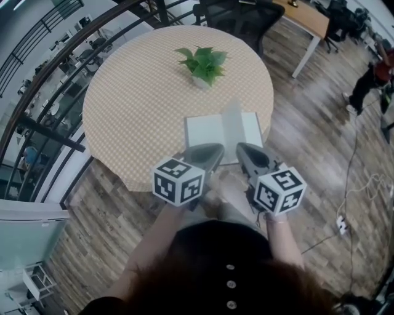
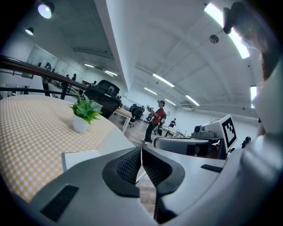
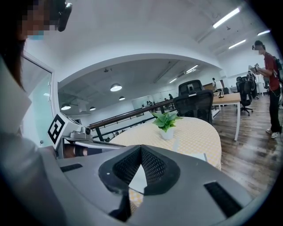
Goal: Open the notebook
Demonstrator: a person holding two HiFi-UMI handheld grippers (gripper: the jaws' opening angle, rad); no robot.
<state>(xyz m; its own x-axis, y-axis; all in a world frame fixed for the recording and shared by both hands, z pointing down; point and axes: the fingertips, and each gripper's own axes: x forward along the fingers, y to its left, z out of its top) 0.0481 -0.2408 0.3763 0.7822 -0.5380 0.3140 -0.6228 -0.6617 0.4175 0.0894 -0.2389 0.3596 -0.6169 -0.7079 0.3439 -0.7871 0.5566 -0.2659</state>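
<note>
A plant (image 1: 203, 64) stands beyond the open notebook (image 1: 209, 132) on the table (image 1: 135, 98), while the left gripper (image 1: 215, 149) and right gripper (image 1: 243, 149) hang side by side at the notebook's near edge, jaws closed and empty.

A round table (image 1: 123, 104) in a checked cloth holds a small potted plant (image 1: 202, 64) at its far side. Beyond stand a black chair (image 1: 237, 18) and a wooden desk (image 1: 308, 18). A railing (image 1: 55, 55) curves at left.

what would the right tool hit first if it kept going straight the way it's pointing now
Most likely the open notebook: the shut right tool tilts slightly down toward its white page just ahead on the table. The potted plant stands well beyond it. Depth is hard to judge.
</note>
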